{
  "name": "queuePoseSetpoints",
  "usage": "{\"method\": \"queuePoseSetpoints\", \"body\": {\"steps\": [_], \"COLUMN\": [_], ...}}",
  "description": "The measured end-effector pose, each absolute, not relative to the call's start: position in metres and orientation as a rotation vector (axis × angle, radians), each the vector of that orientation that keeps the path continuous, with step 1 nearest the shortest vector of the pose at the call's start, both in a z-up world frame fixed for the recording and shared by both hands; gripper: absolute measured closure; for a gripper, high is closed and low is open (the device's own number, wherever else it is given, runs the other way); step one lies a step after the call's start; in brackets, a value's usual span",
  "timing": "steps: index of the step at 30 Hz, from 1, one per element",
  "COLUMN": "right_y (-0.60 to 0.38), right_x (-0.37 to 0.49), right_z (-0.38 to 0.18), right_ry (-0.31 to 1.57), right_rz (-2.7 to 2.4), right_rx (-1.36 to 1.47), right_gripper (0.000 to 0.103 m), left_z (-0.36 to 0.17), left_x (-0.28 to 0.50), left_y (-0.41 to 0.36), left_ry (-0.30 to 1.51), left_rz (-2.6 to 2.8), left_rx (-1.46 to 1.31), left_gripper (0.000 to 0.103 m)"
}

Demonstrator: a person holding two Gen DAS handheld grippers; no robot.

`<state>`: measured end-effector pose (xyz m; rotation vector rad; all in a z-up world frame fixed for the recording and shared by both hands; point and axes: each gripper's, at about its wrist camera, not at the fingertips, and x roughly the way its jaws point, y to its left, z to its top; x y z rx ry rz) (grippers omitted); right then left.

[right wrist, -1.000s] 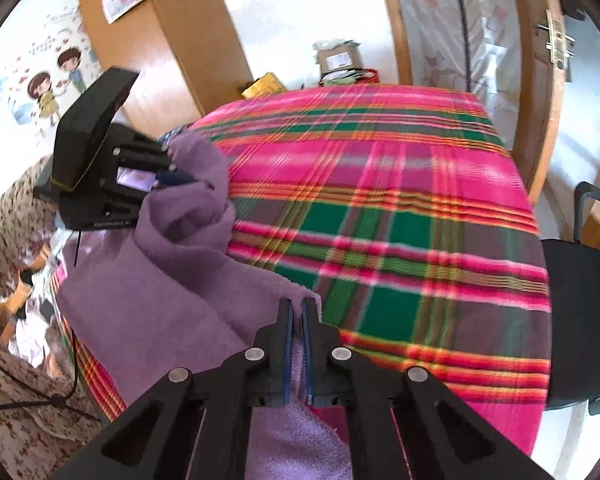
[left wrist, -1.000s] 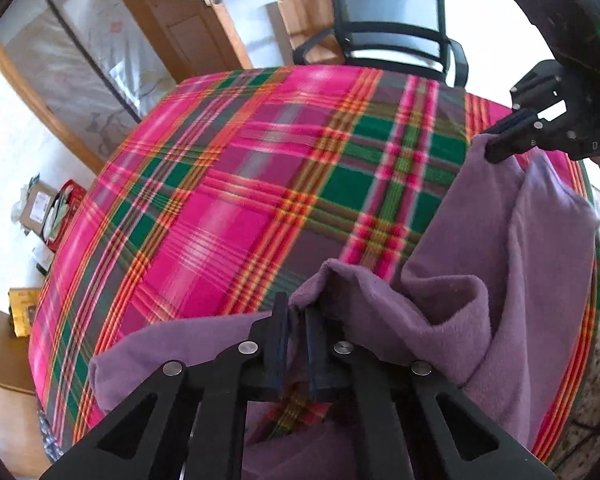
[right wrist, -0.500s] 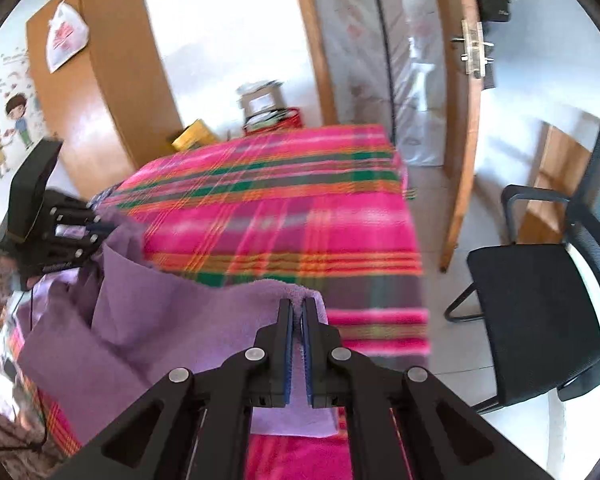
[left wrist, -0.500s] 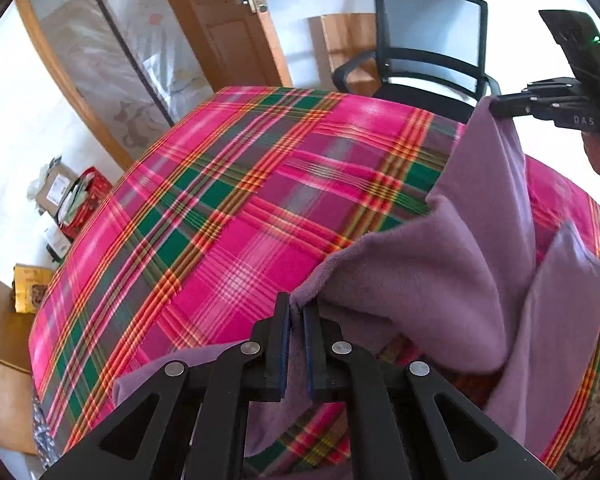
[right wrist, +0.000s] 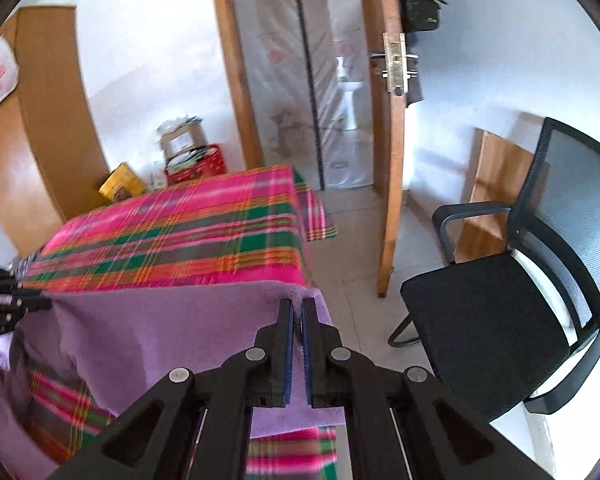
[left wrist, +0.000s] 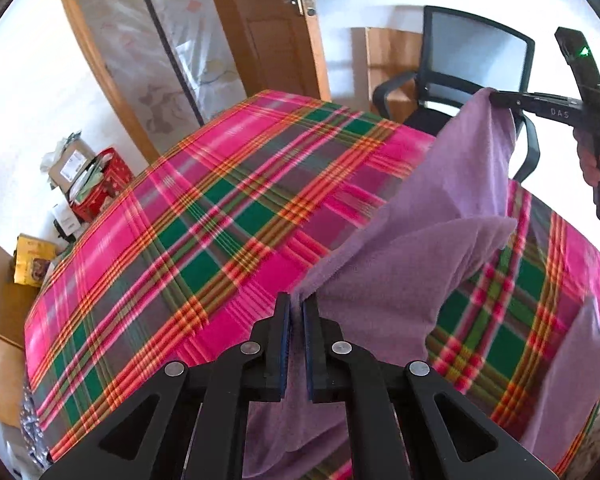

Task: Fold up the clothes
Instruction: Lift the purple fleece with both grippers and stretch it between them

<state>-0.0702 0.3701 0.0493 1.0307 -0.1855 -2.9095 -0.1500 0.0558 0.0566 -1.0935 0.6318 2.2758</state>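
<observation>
A purple fleece garment (left wrist: 412, 264) hangs stretched above the plaid-covered table (left wrist: 204, 216). My left gripper (left wrist: 296, 304) is shut on one corner of it, low in the left wrist view. The right gripper (left wrist: 494, 98) shows at the upper right there, held by a hand (left wrist: 596, 156), pinching the other corner up high. In the right wrist view my right gripper (right wrist: 297, 308) is shut on the purple garment (right wrist: 160, 328), whose top edge runs taut leftward to the left gripper (right wrist: 40, 303) at the frame's left edge. The lower part of the cloth drapes onto the table.
A black mesh office chair (right wrist: 512, 320) stands on the floor right of the table. A wooden door (right wrist: 384, 120) stands ajar behind it. Boxes and a red bag (left wrist: 96, 188) sit on the floor beyond the table's far side. A wooden cabinet (right wrist: 32, 128) stands at left.
Both grippers have lifted and drawn apart, pulling the garment's top edge from slack and crumpled to taut. The right gripper swung out past the table's edge toward the chair.
</observation>
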Motion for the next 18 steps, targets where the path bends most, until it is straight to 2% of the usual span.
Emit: {"method": "queuePoseSetpoints", "body": {"steps": [11,18], "right_y": [0.379,0.397], "right_x": [-0.105,-0.112], "right_z": [0.053,0.051], "right_ry": [-0.186,-0.219], "right_rz": [-2.989,-3.046], "right_rx": [1.025,1.056], "right_gripper": [0.099,0.099], "left_z": [0.060,0.055], "left_x": [-0.199,-0.220], "left_y": [0.067,0.089], "left_ry": [0.515,0.533], "left_rz": [2.307,2.280], "left_rx": [-1.141,-1.144], "left_gripper": [0.097,0.097]}}
